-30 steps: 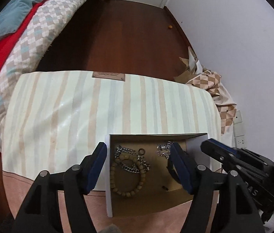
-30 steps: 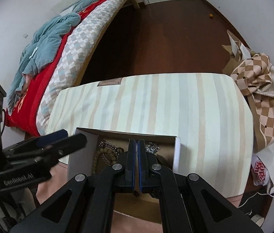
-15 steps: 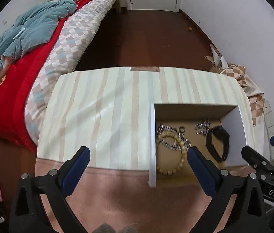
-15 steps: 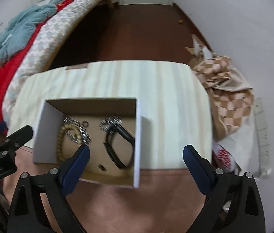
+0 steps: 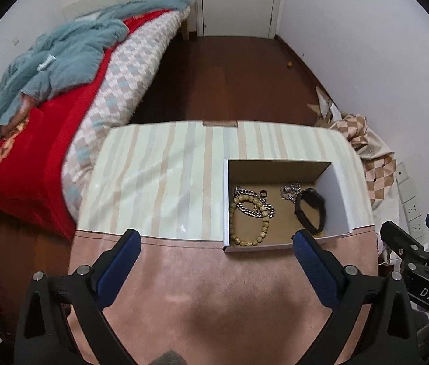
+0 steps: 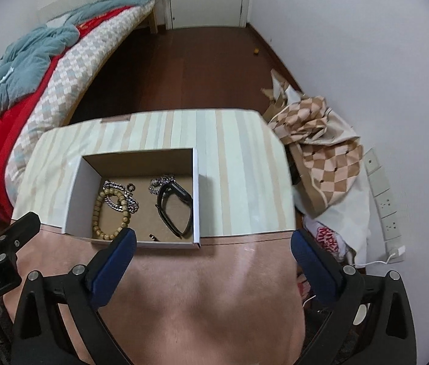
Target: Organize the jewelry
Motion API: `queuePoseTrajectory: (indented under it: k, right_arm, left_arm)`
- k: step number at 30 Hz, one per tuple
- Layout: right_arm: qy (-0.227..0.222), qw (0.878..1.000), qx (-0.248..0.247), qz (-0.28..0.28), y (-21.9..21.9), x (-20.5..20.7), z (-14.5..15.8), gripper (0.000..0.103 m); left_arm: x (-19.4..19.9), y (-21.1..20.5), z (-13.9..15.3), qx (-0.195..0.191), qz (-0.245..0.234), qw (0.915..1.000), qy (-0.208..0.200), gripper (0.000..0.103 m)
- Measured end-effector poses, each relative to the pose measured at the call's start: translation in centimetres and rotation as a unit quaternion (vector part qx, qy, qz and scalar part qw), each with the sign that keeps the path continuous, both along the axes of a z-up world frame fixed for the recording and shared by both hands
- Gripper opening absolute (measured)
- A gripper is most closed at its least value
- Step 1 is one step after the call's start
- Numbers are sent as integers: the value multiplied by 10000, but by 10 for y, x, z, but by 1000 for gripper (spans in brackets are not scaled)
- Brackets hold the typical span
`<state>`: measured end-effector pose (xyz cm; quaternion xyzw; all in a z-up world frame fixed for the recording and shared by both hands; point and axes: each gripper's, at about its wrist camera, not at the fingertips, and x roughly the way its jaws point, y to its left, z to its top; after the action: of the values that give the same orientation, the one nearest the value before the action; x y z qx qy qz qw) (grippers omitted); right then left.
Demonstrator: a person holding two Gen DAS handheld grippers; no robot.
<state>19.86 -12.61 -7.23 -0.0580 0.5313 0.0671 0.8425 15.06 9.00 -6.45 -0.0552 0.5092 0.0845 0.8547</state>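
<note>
An open cardboard box sits on the striped tablecloth. Inside lie a wooden bead bracelet, a silver chain, a small dark ring, a second silver chain and a black watch band. My left gripper hangs open above the table's pink front strip, empty, left of the box. My right gripper is also open and empty, just in front of the box's right corner.
A bed with red and blue covers stands to the left. Checked cloth and bags are heaped by the right wall, near wall sockets. Dark wooden floor runs to a white door at the back.
Both grippers have pulled up and back out of the box. The right one went from shut to wide open, and the left one spread wider. The jewelry stays in the box.
</note>
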Motion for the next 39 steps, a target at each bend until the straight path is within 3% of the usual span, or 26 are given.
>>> queuePoseTrajectory:
  k: [16,25,32,39]
  right_arm:
    - [-979,9946,335,-20,-23,-96,133,102]
    - [-1485,9883,355,15,-30,-137,195,102]
    - [-1444,9888,374,88,-33,-153,212,103]
    - [-1291,9911,326,24,-37,-144,210,103]
  left_arm:
    - [-83,-11,107,95,30,9973,-731,102]
    - [-112,-18,142,116,29,9956,-927,102]
    - [-125,-25,154,150,-16,9964,-837,102]
    - [-110,-24,149,37,54,9979,-638,102]
